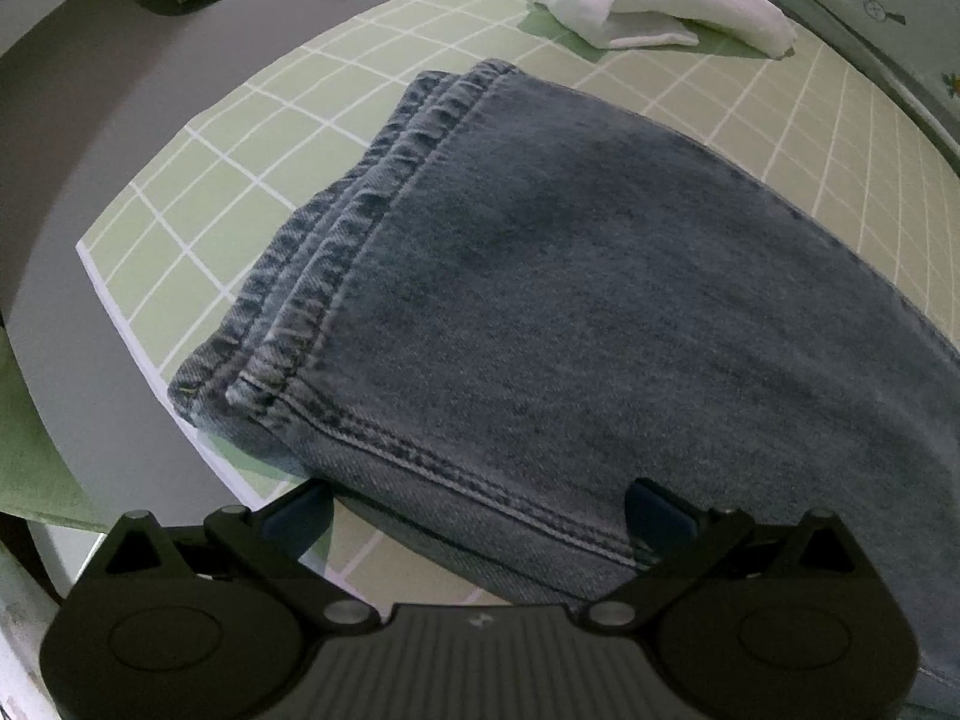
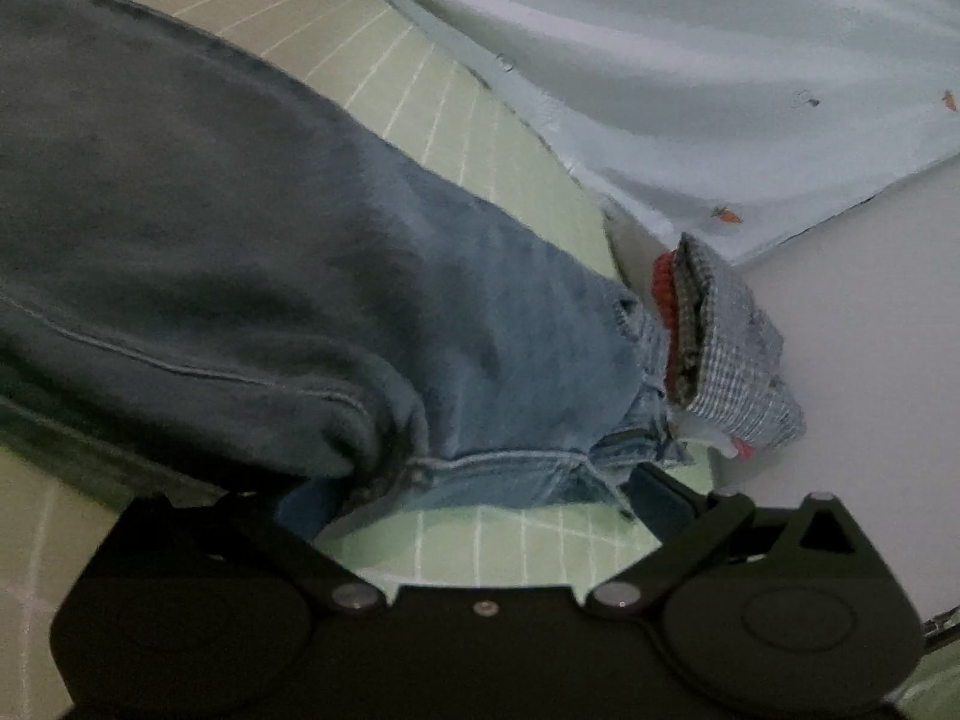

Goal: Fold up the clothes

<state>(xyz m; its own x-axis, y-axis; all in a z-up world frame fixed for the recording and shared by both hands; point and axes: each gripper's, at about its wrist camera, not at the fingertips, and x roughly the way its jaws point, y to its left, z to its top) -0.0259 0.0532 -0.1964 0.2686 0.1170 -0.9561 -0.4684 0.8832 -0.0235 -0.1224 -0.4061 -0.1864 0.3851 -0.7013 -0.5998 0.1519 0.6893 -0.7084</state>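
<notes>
The jeans (image 1: 600, 300) are lying folded on the green grid mat (image 1: 180, 210), hems stacked. The layers could be sliding apart if either tool drags. The left gripper (image 1: 480, 510) and right gripper (image 2: 474, 504) are hovering spread wide at the jeans' near edge, grasping nothing.

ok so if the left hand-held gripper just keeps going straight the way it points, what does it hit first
Most likely the folded jeans: the left hand-held gripper is open, with their seamed edge already between its fingers. Depth is hard to judge.
</notes>
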